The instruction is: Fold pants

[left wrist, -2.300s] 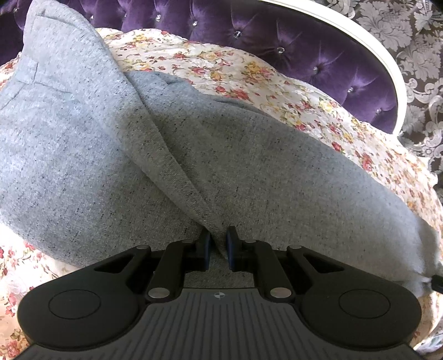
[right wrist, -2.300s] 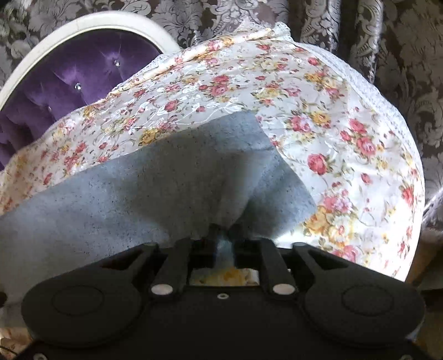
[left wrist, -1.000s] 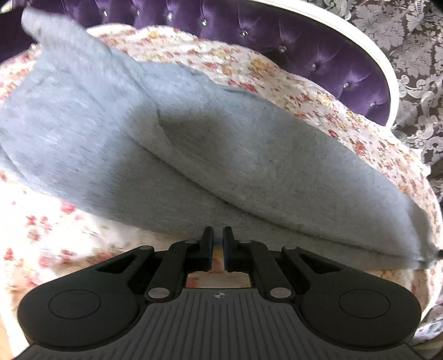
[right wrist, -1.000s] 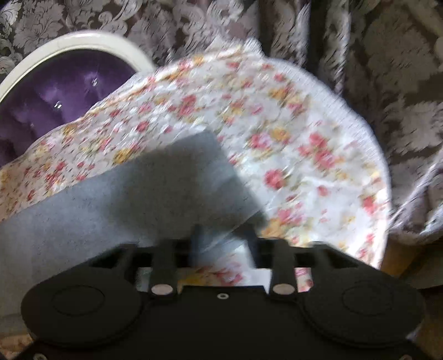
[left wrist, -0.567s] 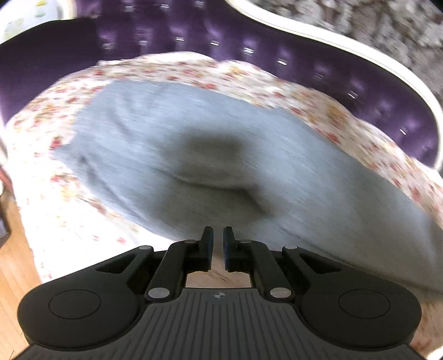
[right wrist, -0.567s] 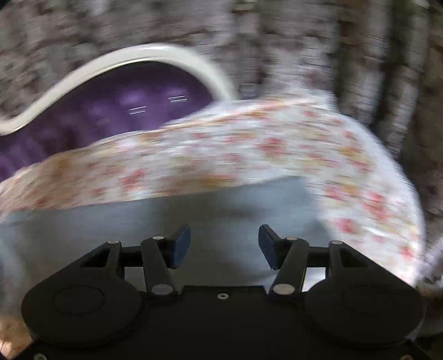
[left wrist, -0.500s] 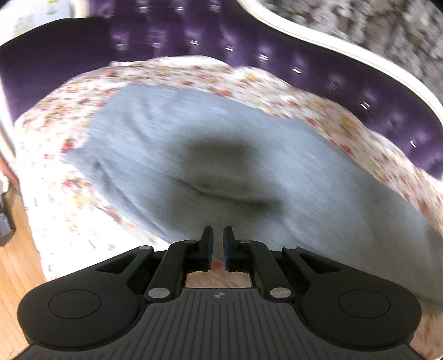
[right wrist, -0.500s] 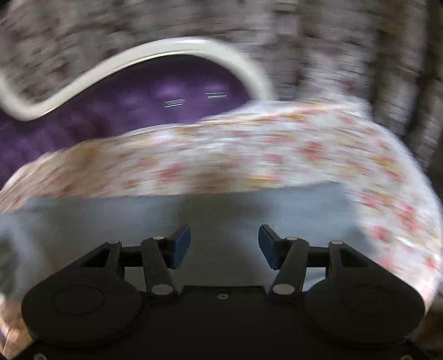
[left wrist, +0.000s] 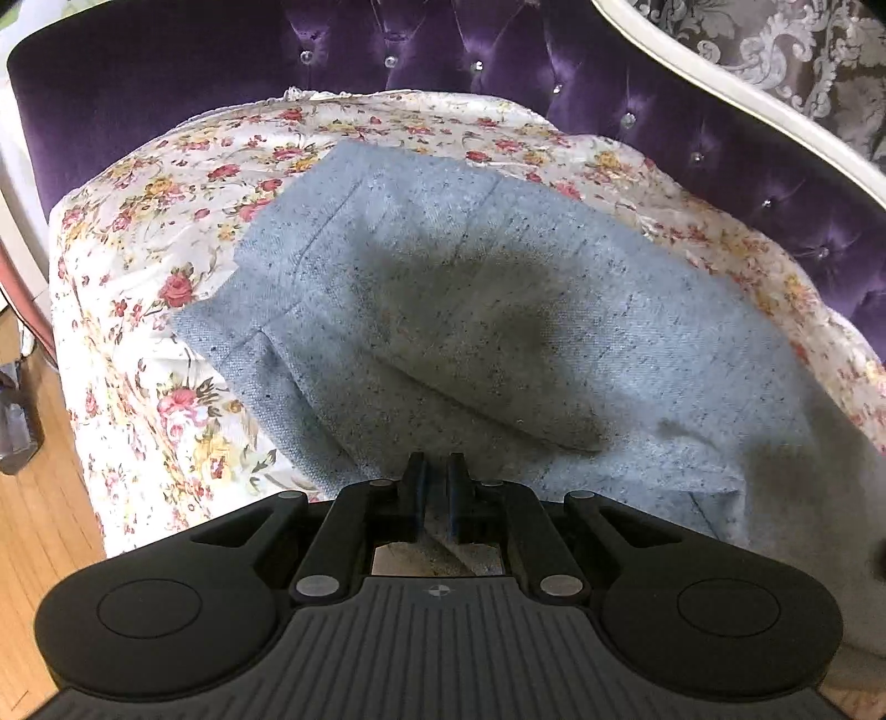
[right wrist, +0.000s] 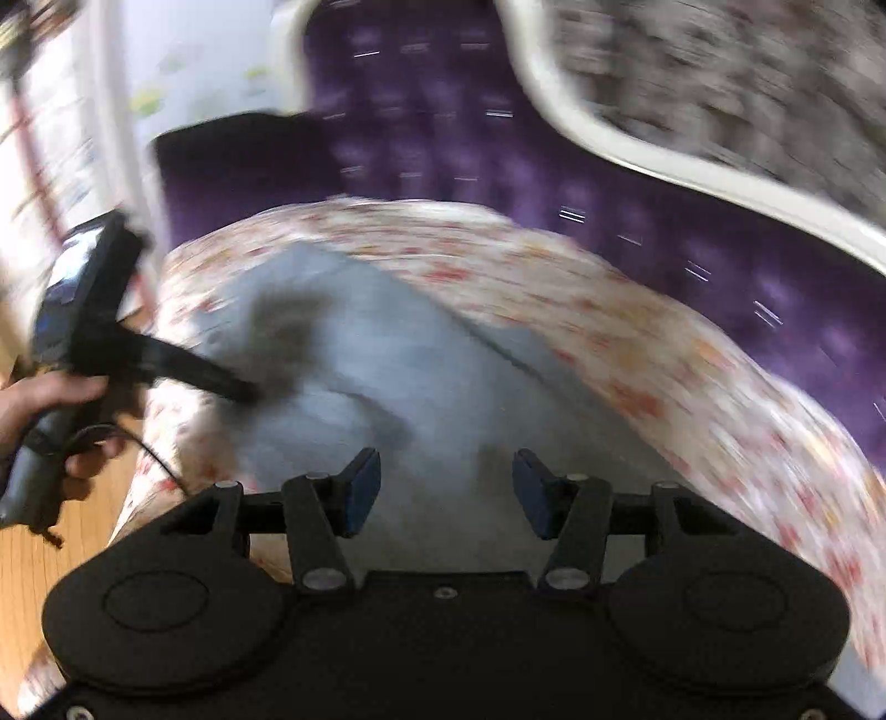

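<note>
The grey pants [left wrist: 498, 310] lie folded lengthwise on a floral sheet [left wrist: 138, 354] over a purple sofa. My left gripper [left wrist: 436, 476] is shut on the near edge of the pants, with grey cloth between its jaws. My right gripper [right wrist: 446, 487] is open and empty above the pants [right wrist: 387, 376], in a blurred view. The right wrist view also shows the left gripper [right wrist: 243, 394] at the left, held by a hand, its tip on the cloth.
The purple tufted sofa back [left wrist: 609, 94] with a white frame [left wrist: 720, 77] curves behind. Wooden floor [left wrist: 33, 509] lies at the left below the sheet's edge. Patterned curtain [left wrist: 803, 50] hangs at the far right.
Both grippers carried one side of the pants over and laid it flat. The right gripper let go, opened and swung left. The left gripper pulled back, still shut on the near edge.
</note>
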